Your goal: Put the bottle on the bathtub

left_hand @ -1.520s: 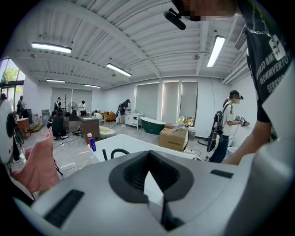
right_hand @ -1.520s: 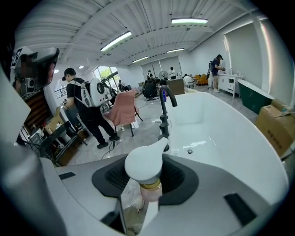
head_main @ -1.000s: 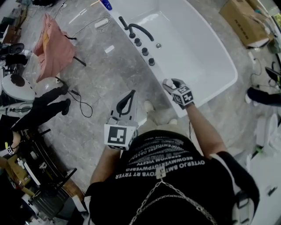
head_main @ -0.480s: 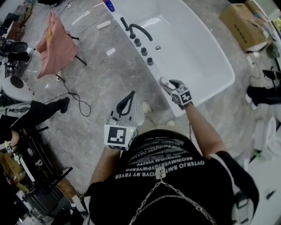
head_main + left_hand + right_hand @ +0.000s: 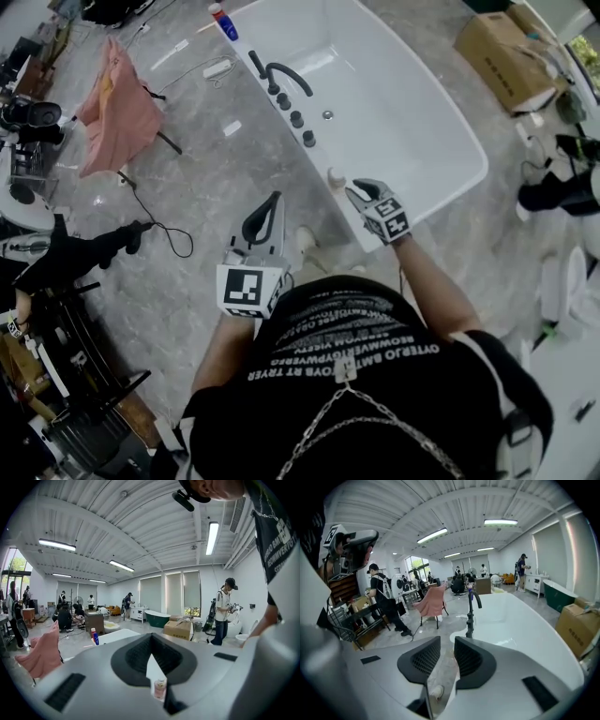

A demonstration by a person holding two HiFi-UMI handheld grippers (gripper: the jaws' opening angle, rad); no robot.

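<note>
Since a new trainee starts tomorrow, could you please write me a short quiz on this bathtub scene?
1. True or false: the bottle stands on the rim of the bathtub.
2. Which is nearer the bottle? A: left gripper. B: right gripper.
3. What is between the right gripper's jaws?

Key
1. True.
2. B.
3. Nothing. The jaws stand apart, clear of the bottle, and have just been closing.
</note>
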